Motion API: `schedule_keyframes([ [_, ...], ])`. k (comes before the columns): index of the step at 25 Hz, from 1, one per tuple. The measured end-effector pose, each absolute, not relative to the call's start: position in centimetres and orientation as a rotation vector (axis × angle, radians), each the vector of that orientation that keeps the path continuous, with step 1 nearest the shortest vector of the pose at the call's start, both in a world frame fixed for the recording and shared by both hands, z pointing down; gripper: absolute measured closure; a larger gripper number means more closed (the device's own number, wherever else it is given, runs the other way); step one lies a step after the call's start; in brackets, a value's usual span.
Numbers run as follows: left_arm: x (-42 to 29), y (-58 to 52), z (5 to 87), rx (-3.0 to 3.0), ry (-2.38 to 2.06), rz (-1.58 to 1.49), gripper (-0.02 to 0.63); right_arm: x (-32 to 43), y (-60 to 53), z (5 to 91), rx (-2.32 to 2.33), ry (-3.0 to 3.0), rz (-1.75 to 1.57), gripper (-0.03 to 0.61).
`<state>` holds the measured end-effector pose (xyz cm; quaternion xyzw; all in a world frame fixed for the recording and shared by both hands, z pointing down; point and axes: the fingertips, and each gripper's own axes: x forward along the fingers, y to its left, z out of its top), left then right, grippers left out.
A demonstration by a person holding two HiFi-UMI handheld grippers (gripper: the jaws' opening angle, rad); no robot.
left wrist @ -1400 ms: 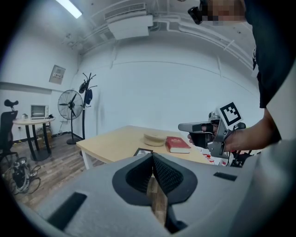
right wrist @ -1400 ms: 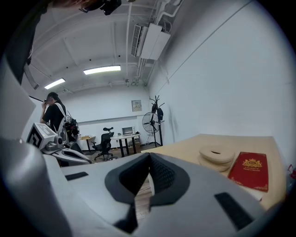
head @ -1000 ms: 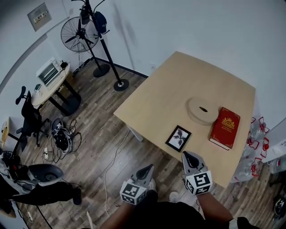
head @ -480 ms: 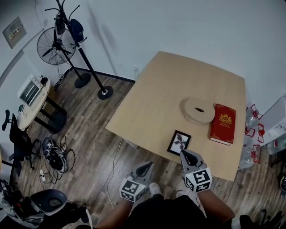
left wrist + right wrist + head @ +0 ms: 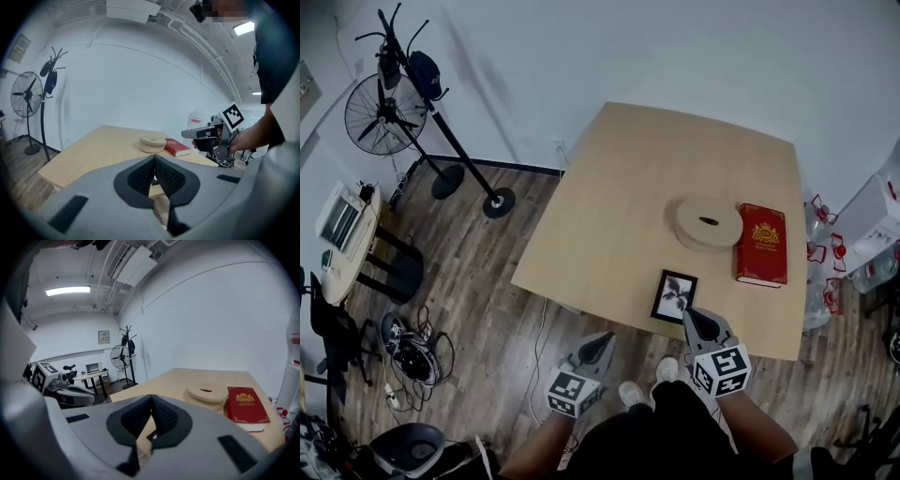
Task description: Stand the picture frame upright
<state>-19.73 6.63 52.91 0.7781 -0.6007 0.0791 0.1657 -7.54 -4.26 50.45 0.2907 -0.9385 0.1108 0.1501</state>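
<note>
A small black picture frame (image 5: 673, 295) lies flat near the front edge of the light wooden table (image 5: 609, 225). My right gripper (image 5: 695, 317) is shut and empty, its tip just off the frame's near right corner. My left gripper (image 5: 598, 345) is shut too, hanging over the floor in front of the table's edge, left of the frame. In the left gripper view the right gripper (image 5: 191, 134) shows in a hand at the right. The frame barely shows in the right gripper view, behind the shut jaws.
A round wooden disc (image 5: 707, 223) with a slot and a red book (image 5: 760, 244) lie on the table beyond the frame. A coat stand (image 5: 441, 112) and a fan (image 5: 373, 114) stand on the wood floor at the left. Cables (image 5: 411, 352) lie on the floor.
The view has closed in on the table. My right gripper has moved up to the frame's near corner. The left gripper has followed toward the table edge.
</note>
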Motion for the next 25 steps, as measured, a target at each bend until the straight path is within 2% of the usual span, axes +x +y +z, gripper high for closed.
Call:
schedule_keyframes([
  [25,-17.8,-8.4,54.3,2.287,-1.549,0.325,0.614,-5.7,-15.4,55.5,0.829,-2.616,0.400,0.569],
])
